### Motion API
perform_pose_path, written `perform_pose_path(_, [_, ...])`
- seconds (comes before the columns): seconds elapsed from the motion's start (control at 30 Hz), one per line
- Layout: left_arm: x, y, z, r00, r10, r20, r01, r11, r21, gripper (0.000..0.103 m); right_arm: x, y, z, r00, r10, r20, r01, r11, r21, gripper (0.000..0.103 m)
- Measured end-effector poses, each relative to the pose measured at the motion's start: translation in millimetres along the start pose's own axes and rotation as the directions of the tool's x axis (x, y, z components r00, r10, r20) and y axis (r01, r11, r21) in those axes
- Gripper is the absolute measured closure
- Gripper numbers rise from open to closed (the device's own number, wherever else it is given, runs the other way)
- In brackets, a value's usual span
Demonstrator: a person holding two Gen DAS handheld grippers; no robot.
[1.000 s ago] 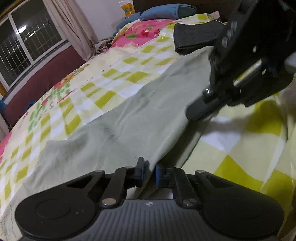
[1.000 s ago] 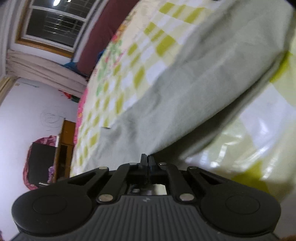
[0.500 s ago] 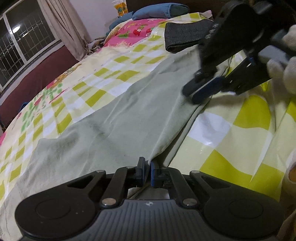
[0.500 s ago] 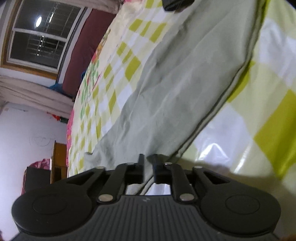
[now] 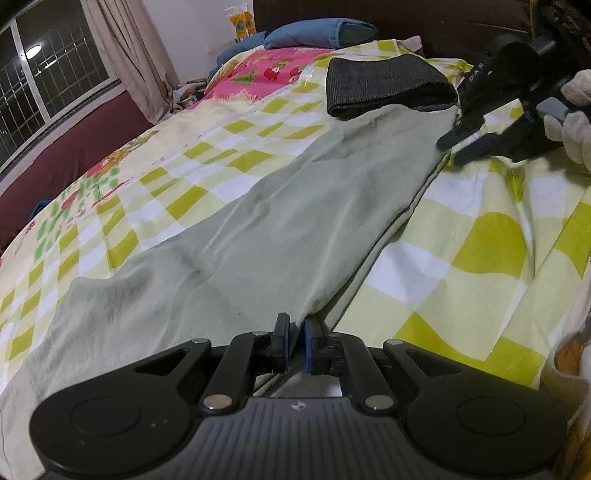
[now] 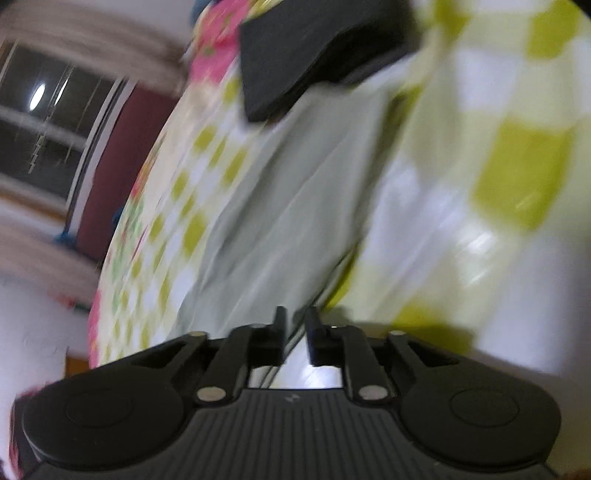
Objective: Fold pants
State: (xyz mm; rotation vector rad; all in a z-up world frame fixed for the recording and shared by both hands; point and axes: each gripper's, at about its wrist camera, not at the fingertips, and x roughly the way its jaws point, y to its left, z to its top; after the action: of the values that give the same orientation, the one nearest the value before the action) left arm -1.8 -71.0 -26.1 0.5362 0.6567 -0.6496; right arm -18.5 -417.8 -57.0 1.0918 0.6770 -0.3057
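Note:
Pale grey-green pants [image 5: 295,206] lie stretched along a bed with a yellow-checked sheet [image 5: 480,258]. My left gripper [image 5: 294,332] is shut on the near edge of the pants, with the fabric pinched between its blue pads. Far up the same edge, a gloved hand [image 5: 572,110] holds my right gripper [image 5: 450,151] just beside the pants. In the blurred right wrist view the right gripper [image 6: 295,321] has its jaws opening. The edge of the pants [image 6: 280,206] runs under the gap, and the pads do not press on it.
A folded black cloth [image 5: 384,86] lies on the far end of the pants, close to the right gripper. Blue pillows [image 5: 317,35] sit at the head of the bed. A window [image 5: 48,81] and a curtain [image 5: 125,55] are on the left.
The right gripper let go of the pants' edge, its jaws parted, and it travelled up the edge toward the black cloth. The left gripper kept its grip and stayed put.

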Motion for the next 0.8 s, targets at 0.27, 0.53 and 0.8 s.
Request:
perform_pose_path(0.27, [6,7,5,1.000,0.016,0.008,-0.016,0.999,-0.033,0.073,5,-9,29,0.988,-0.058,0.141,0.049,0.997,0.064,0.074])
perform_pose_path(0.53, [10,14,3,1.000,0.003,0.008,-0.003,0.998,-0.069,0.068,13,-11,43,0.976,-0.126,0.176,0.114,0.991,0.076,0.071])
perform_pose_path(0.8, [12,16,2,1.000,-0.004,0.007,0.004,0.996,-0.091,0.066,43,-16,58,0.980,-0.035,0.195,0.020,0.997,0.076,0.071])
